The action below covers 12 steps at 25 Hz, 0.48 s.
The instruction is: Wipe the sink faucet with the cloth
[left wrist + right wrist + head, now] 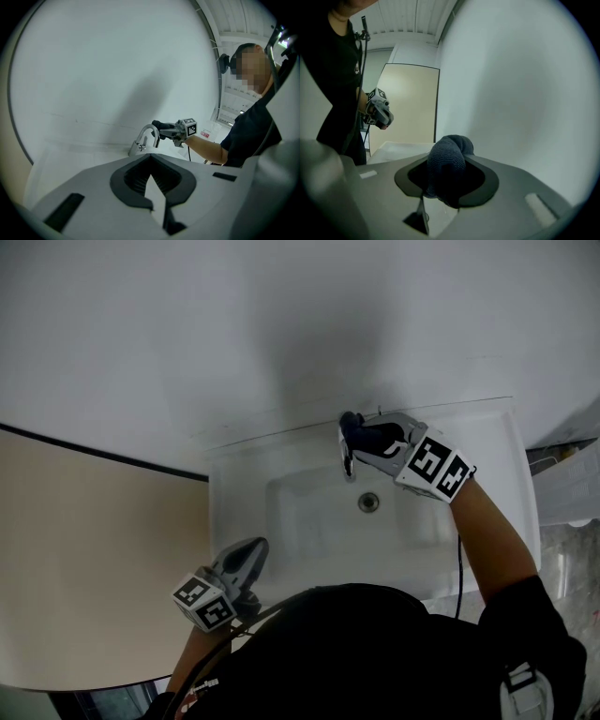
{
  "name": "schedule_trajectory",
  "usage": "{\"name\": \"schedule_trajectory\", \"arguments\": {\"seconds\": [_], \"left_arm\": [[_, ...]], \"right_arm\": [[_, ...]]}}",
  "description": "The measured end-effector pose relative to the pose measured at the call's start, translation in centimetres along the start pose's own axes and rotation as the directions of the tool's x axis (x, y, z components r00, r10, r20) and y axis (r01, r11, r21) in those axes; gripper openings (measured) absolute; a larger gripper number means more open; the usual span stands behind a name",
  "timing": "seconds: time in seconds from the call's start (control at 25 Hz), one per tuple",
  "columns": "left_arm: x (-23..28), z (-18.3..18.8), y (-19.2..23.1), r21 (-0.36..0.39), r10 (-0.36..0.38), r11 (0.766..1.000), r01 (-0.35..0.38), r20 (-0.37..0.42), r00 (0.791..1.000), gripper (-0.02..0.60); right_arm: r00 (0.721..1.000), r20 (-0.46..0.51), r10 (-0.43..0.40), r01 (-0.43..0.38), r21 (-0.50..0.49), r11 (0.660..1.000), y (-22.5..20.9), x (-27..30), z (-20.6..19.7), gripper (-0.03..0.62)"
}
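Dim, flat light here, with no hard glare anywhere. A soft grey shadow spreads over the wall above the faucet, and the sink looks pale and washed out. Both gripper views bulge like a fisheye, black at the corners, lines bending near the rim. The cloth shows as a dark, slightly soft lump; the ceiling glows brightest

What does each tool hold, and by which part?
The right tool grips the cloth by a bunched fold; a wad bulges past the jaws. The left tool holds nothing.
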<state>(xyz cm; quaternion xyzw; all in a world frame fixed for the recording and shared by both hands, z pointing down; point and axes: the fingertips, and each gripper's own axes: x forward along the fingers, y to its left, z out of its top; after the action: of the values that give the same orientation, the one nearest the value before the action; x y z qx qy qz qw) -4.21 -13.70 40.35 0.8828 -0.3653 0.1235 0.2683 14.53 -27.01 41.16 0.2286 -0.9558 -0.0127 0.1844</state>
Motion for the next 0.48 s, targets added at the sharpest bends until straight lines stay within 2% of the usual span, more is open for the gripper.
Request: {"name": "schedule_trajectory", "arguments": {"seconds": [0.16, 0.28, 0.4, 0.48], "left_arm": [[0.2, -0.1, -0.2, -0.001, -0.004, 1.000, 0.004, -0.006, 1.000, -0.008], [0.4, -0.2, -0.5, 0.005, -0.015, 1.000, 0.015, -0.006, 1.000, -0.008], [0.2, -0.5, -0.5, 0.007, -0.028, 1.000, 0.028, 0.009, 1.000, -0.008], [-0.1, -0.5, -0.2, -0.007, -0.023, 1.000, 0.024, 0.023, 0.999, -0.008]], "right_arm": [[0.998, -0.038, 0.048, -0.051, -0.076, 0.996, 3.0, -0.4, 0.4, 0.133], [0.992, -0.112, 0.065, -0.082, -0.146, 0.986, 5.5, -0.3, -0.6, 0.133], [0.970, -0.223, 0.092, -0.137, -0.196, 0.971, 8.3, 0.3, -3.4, 0.133], [0.953, -0.275, 0.128, -0.183, -0.185, 0.966, 9.9, 0.7, -5.1, 0.133]]}}
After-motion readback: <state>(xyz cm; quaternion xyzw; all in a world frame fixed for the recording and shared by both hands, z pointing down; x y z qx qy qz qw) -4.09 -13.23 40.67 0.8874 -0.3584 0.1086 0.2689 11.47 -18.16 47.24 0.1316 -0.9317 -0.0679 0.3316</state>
